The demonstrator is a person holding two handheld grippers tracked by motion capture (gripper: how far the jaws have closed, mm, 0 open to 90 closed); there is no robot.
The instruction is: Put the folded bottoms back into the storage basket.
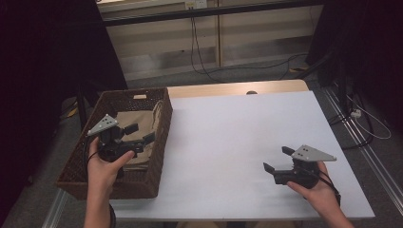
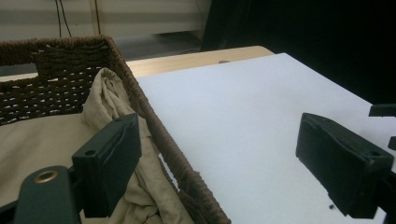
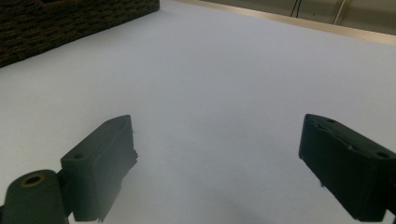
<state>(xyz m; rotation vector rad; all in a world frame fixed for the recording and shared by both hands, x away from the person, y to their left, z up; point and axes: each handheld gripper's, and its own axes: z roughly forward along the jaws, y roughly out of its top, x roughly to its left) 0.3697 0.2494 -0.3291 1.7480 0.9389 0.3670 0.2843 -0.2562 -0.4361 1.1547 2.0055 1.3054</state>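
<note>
basket: dark woven basket [image 1: 161, 124] sits on the counter's [image 1: 237, 137] left edge | contents: beige cloth [image 1: 135, 126] lying crumpled inside, bunched against the right wall | left claw [image 1: 136, 134]: hovering over the cloth, jaws apart, gripping nothing | right claw [image 1: 278, 159]: wide open above bare white counter, well apart from the basket

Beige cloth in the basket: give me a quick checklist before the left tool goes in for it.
1. Left tool jaws open, nothing between them: ok.
2. Beige cloth lies inside the wicker basket, partly bunched against the near wall: ok.
3. Left tool over the basket's right wall, not over the middle of the cloth: not ok.
4. Right tool open and empty above the white tabletop, apart from the basket: ok.
5. Anything under the cloth: cannot tell.
</note>
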